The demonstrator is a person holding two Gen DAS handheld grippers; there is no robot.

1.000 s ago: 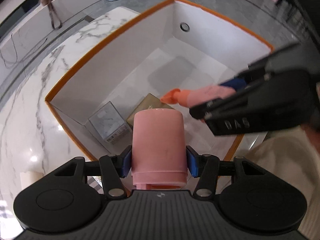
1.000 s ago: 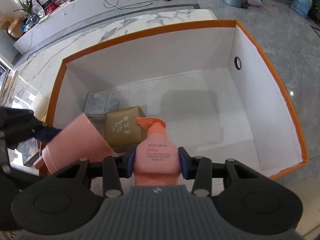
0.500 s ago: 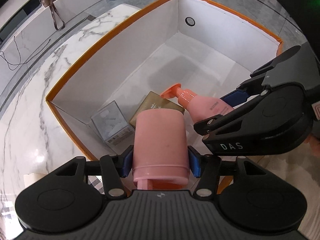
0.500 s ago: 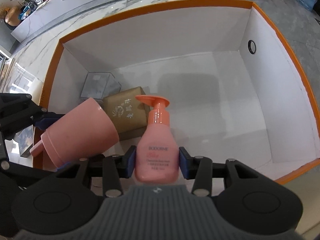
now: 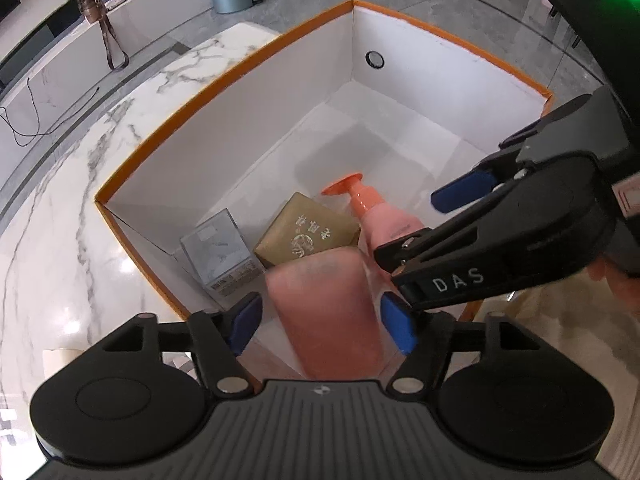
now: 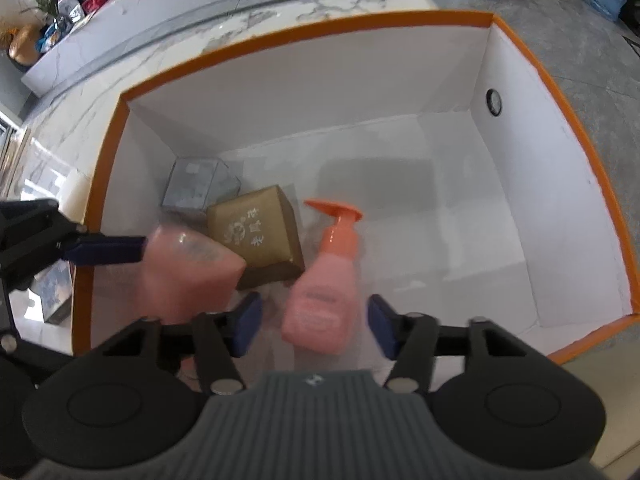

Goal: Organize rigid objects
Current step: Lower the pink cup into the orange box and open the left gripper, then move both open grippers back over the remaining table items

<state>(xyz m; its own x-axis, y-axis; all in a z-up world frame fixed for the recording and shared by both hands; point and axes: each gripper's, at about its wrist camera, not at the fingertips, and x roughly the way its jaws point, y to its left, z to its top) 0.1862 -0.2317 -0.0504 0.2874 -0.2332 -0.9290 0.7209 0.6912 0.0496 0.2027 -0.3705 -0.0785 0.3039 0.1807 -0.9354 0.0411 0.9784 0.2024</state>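
A white box with an orange rim [image 5: 224, 80] [image 6: 304, 32] stands on the marble table. My left gripper [image 5: 320, 320] is open; a blurred pink cup [image 5: 328, 312] [image 6: 188, 276] sits loose between its fingers over the box's near corner. My right gripper [image 6: 312, 324] is open; a pink pump bottle with an orange top [image 6: 324, 284] [image 5: 380, 220] is free of its pads, tilted and blurred inside the box. A gold box [image 5: 308, 236] [image 6: 256, 232] and a clear grey box [image 5: 220, 252] [image 6: 196, 184] lie on the box floor.
The right half of the box floor [image 6: 440, 220] is bare. A round hole [image 6: 494, 102] is in the right wall. Marble tabletop [image 5: 60, 220] lies left of the box. A small box [image 6: 56, 288] sits outside the left wall.
Both grippers have opened. The pink cup and the pump bottle have come free of the pads and are dropping into the box, both motion-blurred.
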